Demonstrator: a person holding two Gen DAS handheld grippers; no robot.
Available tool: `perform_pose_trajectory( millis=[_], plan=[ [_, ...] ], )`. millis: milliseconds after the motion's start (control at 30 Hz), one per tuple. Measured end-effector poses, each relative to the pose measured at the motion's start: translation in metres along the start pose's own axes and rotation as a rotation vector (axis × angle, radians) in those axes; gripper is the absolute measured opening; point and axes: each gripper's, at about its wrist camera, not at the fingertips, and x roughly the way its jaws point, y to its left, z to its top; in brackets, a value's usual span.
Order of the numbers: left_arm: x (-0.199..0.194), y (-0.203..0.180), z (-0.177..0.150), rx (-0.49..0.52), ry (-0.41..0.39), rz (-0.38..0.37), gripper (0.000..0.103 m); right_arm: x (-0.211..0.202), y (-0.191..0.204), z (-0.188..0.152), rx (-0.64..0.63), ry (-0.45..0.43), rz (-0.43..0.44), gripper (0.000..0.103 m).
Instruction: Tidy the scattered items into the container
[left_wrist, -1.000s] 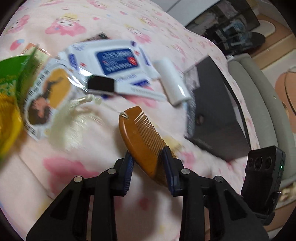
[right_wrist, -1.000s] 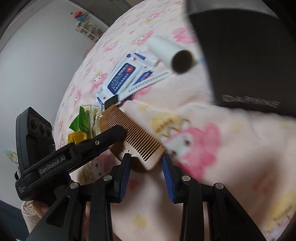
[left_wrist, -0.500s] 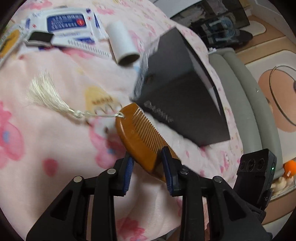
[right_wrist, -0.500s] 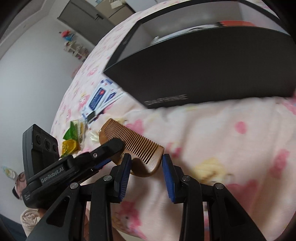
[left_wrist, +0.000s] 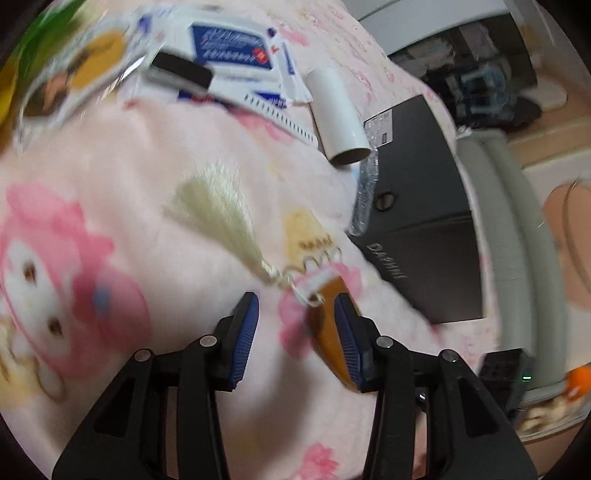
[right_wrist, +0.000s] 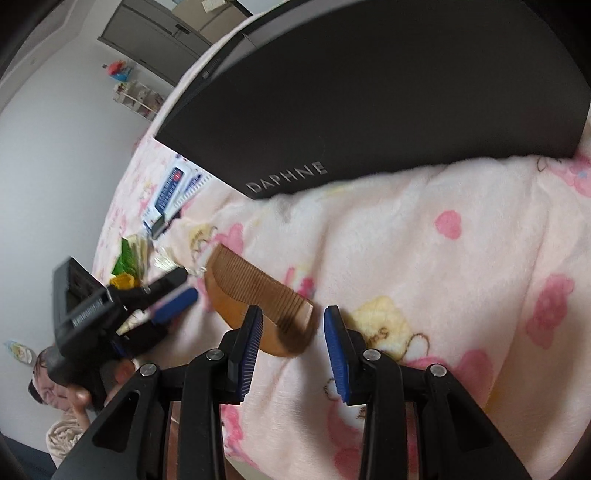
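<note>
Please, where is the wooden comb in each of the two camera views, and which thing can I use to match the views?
Left wrist view: the wooden comb is low and right of the middle, beside the right finger of the open left tool.
Right wrist view: the wooden comb lies below the middle, just left of centre, ahead of the open right tool.
Shared landmark: the black DAPHNE box.

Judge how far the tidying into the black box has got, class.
Done: nothing can be seen inside the box. In hand: neither gripper holds anything; the left gripper is open, and the comb lies on the blanket before the open right gripper. Left: comb, tube, wipes and snack packets.
</note>
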Motion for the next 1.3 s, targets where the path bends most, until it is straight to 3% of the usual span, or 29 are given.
perform_pose_trajectory(
  millis=[200, 367, 600, 733, 900, 1033, 1300],
  plan=[
    [0.022, -0.038, 0.004, 0.216, 0.014, 0.178, 0.051, 0.006, 0.002, -0.004, -0.064, 0.034, -0.009, 0.031],
    [0.025, -0.058, -0.005, 0.3, 0.044, 0.211, 0.045, 0.01, 0.002, -0.003, -0.062, 0.021, 0.074, 0.031],
    [0.021, -0.079, -0.035, 0.317, 0.128, 0.153, 0.039, 0.007, -0.001, 0.003, -0.034, -0.024, 0.152, 0.031],
    [0.017, -0.088, -0.043, 0.338, 0.099, 0.194, 0.039, -0.003, -0.007, 0.006, -0.013, -0.051, 0.137, 0.032],
    [0.002, -0.076, -0.019, 0.261, 0.027, 0.228, 0.039, -0.021, -0.015, 0.01, -0.012, -0.066, 0.094, 0.032],
    [-0.007, -0.067, -0.003, 0.236, -0.026, 0.296, 0.04, -0.015, -0.014, 0.01, -0.033, -0.017, 0.117, 0.031],
    [0.013, -0.073, 0.014, 0.292, -0.011, 0.314, 0.041, 0.004, -0.001, 0.0, -0.112, 0.071, 0.132, 0.032]
  ],
)
